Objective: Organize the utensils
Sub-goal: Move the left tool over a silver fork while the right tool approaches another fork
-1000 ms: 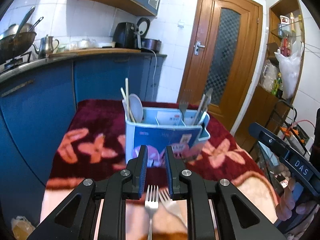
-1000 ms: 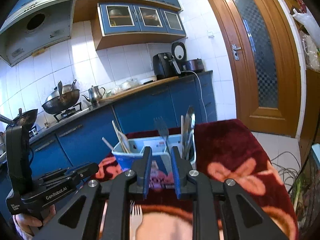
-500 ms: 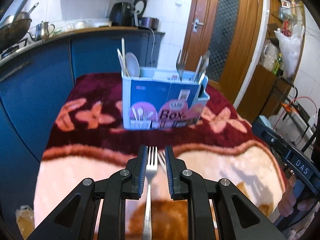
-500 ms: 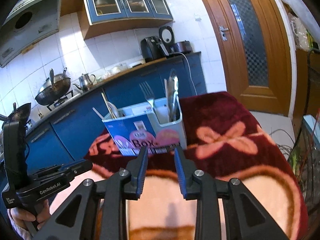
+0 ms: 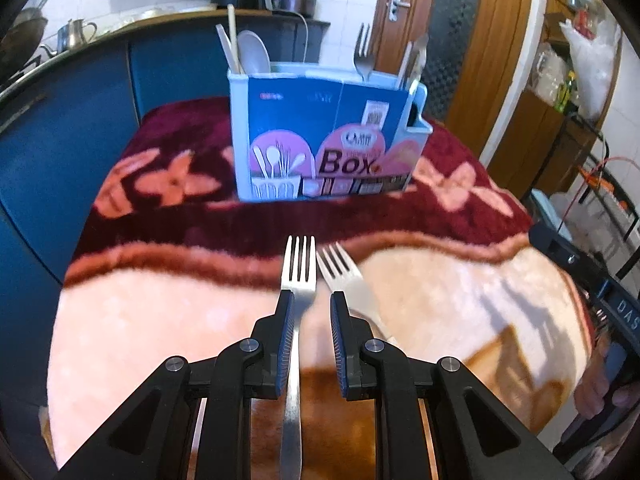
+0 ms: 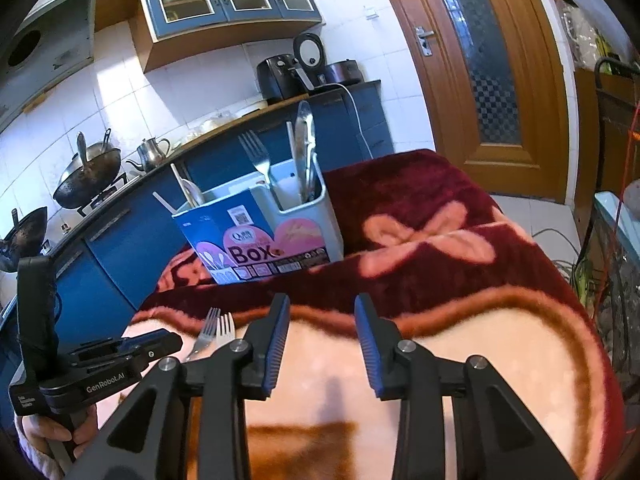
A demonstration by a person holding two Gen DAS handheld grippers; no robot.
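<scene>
Steel fork [image 5: 298,280] lies on the blanket-covered surface [image 5: 160,320], tines pointing far toward the box [image 5: 324,136]. A second fork [image 5: 344,276] lies just right of it, angled. Left gripper [image 5: 310,312] sits low over the first fork, jaws part open and straddling its neck; the left pad looks close to or touching the fork edge, but nothing is clamped. Right gripper [image 6: 322,320] hovers over bare blanket, jaws wide open and holding nothing. Box stands upright at the far end and already holds a fork, tongs, spoon and chopsticks. Step in hand, I judge: picking up the first fork. Next move calls for closing the left jaws squarely on the neck without nudging the second fork, lifting, then dropping it tines-up into the fork compartment on the right of the box.
</scene>
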